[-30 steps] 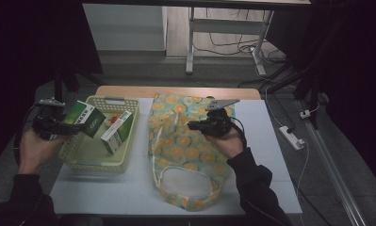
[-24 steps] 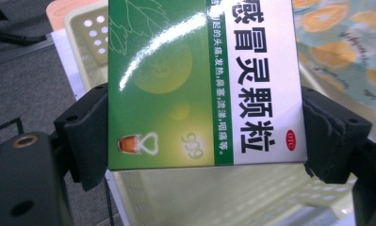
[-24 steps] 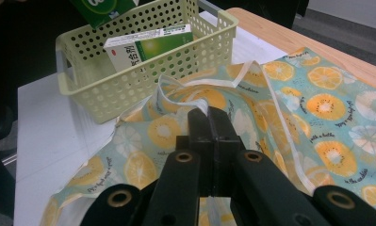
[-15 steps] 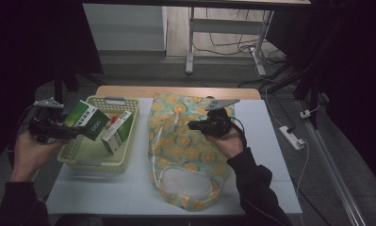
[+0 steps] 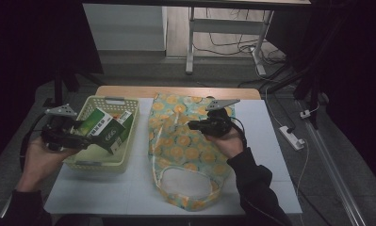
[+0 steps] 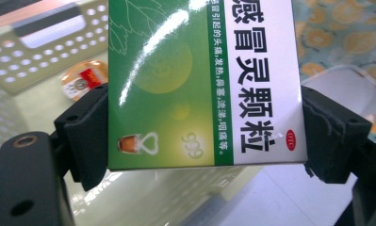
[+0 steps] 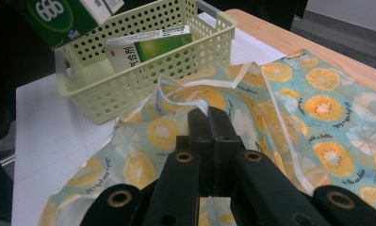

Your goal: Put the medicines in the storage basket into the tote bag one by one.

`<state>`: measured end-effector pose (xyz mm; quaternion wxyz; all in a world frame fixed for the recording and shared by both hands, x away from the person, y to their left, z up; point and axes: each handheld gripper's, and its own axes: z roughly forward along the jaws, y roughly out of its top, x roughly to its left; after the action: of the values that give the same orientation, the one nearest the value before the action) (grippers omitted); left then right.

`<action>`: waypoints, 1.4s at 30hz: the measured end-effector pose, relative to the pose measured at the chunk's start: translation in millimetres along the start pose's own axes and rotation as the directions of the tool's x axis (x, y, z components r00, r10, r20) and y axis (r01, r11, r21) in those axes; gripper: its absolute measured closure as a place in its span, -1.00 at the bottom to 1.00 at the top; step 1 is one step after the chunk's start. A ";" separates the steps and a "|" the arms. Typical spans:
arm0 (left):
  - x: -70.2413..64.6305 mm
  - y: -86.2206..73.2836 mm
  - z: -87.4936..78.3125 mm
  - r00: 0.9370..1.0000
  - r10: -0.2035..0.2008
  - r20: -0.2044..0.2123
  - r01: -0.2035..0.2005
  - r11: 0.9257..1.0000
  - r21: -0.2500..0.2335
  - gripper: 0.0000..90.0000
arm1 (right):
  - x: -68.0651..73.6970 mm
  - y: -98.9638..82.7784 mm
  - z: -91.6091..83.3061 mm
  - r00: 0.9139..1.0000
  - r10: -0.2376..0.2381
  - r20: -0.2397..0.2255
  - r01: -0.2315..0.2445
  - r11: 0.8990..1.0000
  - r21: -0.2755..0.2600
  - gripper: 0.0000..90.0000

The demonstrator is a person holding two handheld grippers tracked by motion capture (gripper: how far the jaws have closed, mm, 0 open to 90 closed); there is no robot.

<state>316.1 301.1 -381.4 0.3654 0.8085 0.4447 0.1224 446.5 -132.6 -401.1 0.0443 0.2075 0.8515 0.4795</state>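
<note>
Medicine box [image 6: 204, 84], green and white with printed characters, sits clamped between the two black jaws of the left tool [image 5: 89, 141], held above the near left part of the yellow basket [image 5: 82, 162]. The left gripper view, taken close, shows the box's glossy face and, below it on the basket floor, a small round orange-labelled item [image 6: 82, 80]. The right gripper view shows a second green and white box [image 7: 145, 49] lying inside the basket. To the right of the basket, a fruit-print cloth bag [image 5: 185, 146] is spread on the white worktop [image 5: 96, 197]. The right tool [image 5: 191, 125] is closed, its jaws pinching a raised fold of the bag's edge beside the basket.
</note>
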 end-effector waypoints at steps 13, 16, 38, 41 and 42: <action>-41.7 3.2 26.4 0.987 0.088 0.133 -0.089 0.996 0.002 -0.62 | -1.5 -1.0 1.0 1.000 0.003 0.006 -0.003 1.000 0.003 1.00; -48.4 3.8 34.9 0.978 0.100 0.184 -0.101 0.995 -0.008 -0.62 | -1.4 -1.1 1.2 1.000 0.003 0.006 -0.003 1.000 0.004 1.00; -109.3 18.5 111.5 0.934 0.206 0.292 -0.227 0.973 0.040 -0.62 | -3.8 -2.5 1.9 1.000 0.007 0.008 -0.007 1.000 0.000 1.00; -116.3 23.7 123.3 0.928 0.216 0.304 -0.242 0.969 0.048 -0.62 | -3.3 -2.2 1.7 1.000 0.005 0.008 -0.005 1.000 0.000 1.00; -119.5 26.1 128.6 0.927 0.219 0.305 -0.246 0.968 0.053 -0.62 | -3.2 -2.1 1.5 1.000 0.003 0.010 -0.003 1.000 0.001 1.00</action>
<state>331.1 133.7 -438.3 0.3739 0.8804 0.2909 0.0220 449.2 -133.6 -404.1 0.0475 0.2111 0.8513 0.4780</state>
